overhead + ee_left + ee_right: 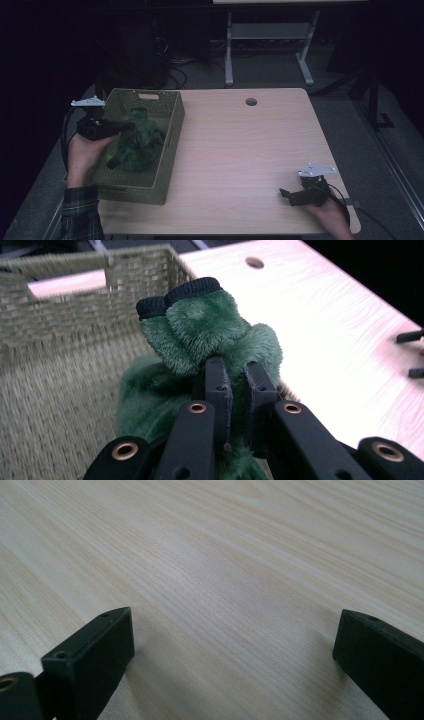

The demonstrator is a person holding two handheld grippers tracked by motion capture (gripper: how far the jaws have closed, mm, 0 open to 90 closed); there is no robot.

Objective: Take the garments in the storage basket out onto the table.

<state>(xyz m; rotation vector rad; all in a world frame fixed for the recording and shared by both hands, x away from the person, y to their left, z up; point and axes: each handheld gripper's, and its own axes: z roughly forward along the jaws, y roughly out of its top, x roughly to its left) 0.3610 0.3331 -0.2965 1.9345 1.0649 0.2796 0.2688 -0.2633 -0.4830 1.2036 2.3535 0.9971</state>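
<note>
A green plush toy [140, 142] with black knitted tips [192, 290] lies in an olive woven basket [170, 150] at the table's left. My left gripper [131, 125] reaches over the basket from its left side. In the left gripper view its jaws stand almost together, and my left gripper [235, 370] is shut on a fold of the green plush toy [200, 330], which stands up above the basket [60, 315] floor. My right gripper [284, 195] rests low near the table's front right edge. In its own view my right gripper [232, 640] is open, with bare wood between the jaws.
The light wooden table [240, 150] stretches from the basket to the right hand. A round cable hole [251, 102] sits near the far edge. Beyond the table stand a dark floor and a white desk frame [229, 55].
</note>
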